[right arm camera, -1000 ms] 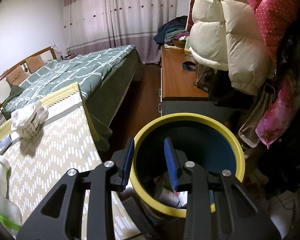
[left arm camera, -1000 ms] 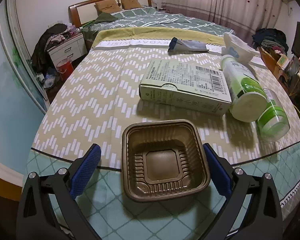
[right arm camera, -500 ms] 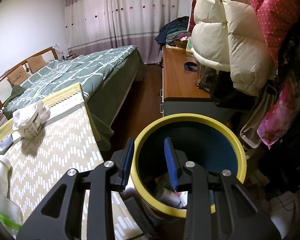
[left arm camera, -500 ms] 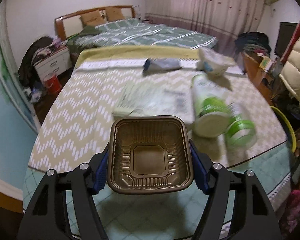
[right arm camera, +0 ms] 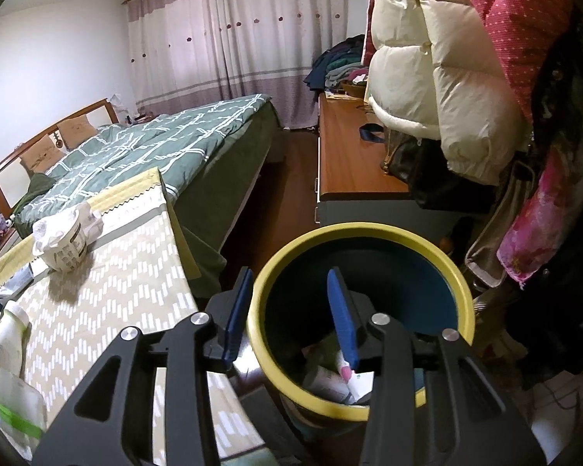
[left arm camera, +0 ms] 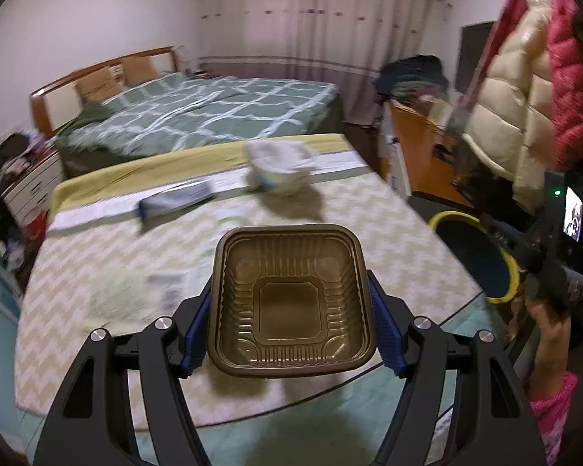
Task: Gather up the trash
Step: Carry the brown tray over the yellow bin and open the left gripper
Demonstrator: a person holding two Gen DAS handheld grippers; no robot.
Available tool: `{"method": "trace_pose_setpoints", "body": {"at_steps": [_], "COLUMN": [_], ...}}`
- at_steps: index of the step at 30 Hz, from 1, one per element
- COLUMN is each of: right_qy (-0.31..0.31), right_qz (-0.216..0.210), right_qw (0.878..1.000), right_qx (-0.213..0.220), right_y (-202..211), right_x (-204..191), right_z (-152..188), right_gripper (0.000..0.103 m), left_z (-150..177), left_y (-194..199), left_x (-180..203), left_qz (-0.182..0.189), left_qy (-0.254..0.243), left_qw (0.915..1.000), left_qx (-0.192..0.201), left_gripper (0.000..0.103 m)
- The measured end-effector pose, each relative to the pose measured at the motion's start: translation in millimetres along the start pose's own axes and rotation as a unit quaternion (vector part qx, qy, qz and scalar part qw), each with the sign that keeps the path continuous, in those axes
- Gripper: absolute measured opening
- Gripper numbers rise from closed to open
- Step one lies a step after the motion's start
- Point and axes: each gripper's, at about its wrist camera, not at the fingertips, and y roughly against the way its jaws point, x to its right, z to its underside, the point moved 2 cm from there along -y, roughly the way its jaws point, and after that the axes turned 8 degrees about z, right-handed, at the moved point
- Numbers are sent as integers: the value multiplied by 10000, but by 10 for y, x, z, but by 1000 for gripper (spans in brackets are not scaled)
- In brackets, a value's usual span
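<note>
My left gripper is shut on a brown square plastic tray, its blue pads pressing both sides. The tray hangs above the patterned table. The yellow-rimmed dark bin stands off the table's right edge. Above that bin hovers my right gripper, its jaws opening and holding nothing. One finger is outside the rim and the other finger is over the inside. Wrappers and cartons lie at the bin's bottom.
On the table lie a crumpled white cup, a blue-and-white wrapper, a blurred box and a white-green bottle. A bed lies beyond. A wooden dresser and hanging padded coats crowd the bin's right side.
The left gripper shut on the brown tray, lifted it off the table and swung right toward the bin. The right gripper stayed over the bin and its jaws widened slightly.
</note>
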Motion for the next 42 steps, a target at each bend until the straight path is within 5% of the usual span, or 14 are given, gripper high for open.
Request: {"method": "trace_pose_setpoints", "body": {"at_steps": [16, 28, 34, 37, 42], "right_qy": [-504, -881, -999, -1061, -1077], "right_qz": [376, 619, 684, 707, 703], "right_qw": [9980, 9942, 9926, 9918, 9917], "right_qx": [108, 73, 12, 7, 12], "right_y": [96, 69, 32, 33, 34], "right_x": [912, 1493, 1672, 1725, 1740], "right_z": [-31, 35, 72, 77, 80], "right_gripper": [52, 57, 57, 57, 57], "left_z": [-520, -510, -443, -414, -443], "left_y": [-934, -1990, -2340, -2458, -2353], "left_x": [1369, 2464, 2733, 2802, 2696], "left_qz": [963, 1502, 1469, 1401, 1397], "left_qy": [-806, -1319, -1386, -1371, -1175], "left_qw": [9916, 9720, 9678, 9682, 9718], "left_qx": [-312, -1238, -1499, -1557, -1491], "left_gripper": [69, 70, 72, 93, 93]}}
